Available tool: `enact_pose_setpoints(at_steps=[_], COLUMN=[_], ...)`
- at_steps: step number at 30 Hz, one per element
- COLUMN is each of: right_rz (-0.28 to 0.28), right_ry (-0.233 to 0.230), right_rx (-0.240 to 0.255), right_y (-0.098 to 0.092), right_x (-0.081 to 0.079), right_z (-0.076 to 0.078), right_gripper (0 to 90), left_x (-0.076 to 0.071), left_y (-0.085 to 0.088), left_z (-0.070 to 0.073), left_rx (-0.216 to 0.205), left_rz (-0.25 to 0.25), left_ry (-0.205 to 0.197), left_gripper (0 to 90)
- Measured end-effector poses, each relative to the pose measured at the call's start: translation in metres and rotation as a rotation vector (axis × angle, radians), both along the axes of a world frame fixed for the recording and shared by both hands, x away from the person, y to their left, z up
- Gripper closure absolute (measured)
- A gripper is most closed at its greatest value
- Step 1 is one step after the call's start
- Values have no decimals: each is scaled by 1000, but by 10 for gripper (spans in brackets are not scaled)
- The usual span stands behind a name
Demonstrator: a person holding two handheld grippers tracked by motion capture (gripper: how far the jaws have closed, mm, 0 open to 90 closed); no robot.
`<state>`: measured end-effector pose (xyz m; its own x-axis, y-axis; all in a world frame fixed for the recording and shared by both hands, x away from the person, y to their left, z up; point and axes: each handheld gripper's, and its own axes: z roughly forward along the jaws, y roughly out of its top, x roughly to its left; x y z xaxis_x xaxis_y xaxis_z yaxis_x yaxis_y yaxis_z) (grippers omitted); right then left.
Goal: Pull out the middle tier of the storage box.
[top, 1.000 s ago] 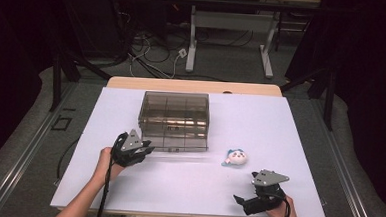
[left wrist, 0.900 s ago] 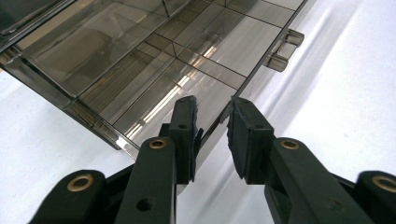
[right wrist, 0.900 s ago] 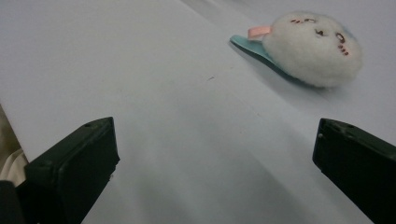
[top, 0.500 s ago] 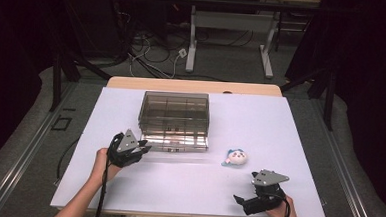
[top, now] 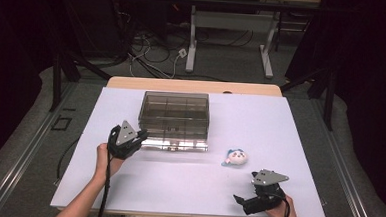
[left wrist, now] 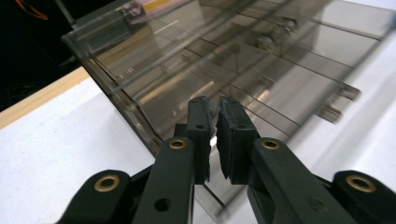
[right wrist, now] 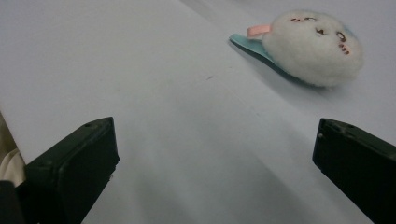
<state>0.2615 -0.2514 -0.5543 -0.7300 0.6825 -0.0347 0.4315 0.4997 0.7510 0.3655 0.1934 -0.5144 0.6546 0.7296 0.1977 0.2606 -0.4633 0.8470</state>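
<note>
The smoky clear box (top: 174,115) sits at the middle of the white table (top: 77,177), toward the far side, its long axis running left to right across the table. Its lid (top: 174,145) lies folded open flat along the near edge. Inside, thin dividers split it into compartments, and I see nothing in them. My left gripper (left wrist: 212,135) is at the box's near left corner; its fingers (left wrist: 198,128) have just been closing and now pinch the thin clear edge between them. Well to the right, my right gripper (top: 246,201) rests near the table's front edge, fingers (right wrist: 70,168) spread wide and grasping nothing, with the small white plush toy (right wrist: 317,46) lying just ahead of them.
</note>
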Motion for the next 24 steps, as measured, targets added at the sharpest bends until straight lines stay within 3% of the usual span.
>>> enact_pose_setpoints(at_steps=[8, 17, 24], right_rz=[8, 8, 7], right_ry=[-3, 1, 1], right_rx=[-10, -7, -6], right_y=[0, 0, 0], right_x=[1, 2, 1], right_z=[-1, -1, -2], right_gripper=[0, 0, 0], left_x=[13, 21, 29], left_y=[-13, -29, -30], left_z=[1, -2, -4], left_rx=[1, -21, -33], left_rz=[25, 29, 52], left_ry=[19, 14, 0], left_gripper=[883, 897, 898])
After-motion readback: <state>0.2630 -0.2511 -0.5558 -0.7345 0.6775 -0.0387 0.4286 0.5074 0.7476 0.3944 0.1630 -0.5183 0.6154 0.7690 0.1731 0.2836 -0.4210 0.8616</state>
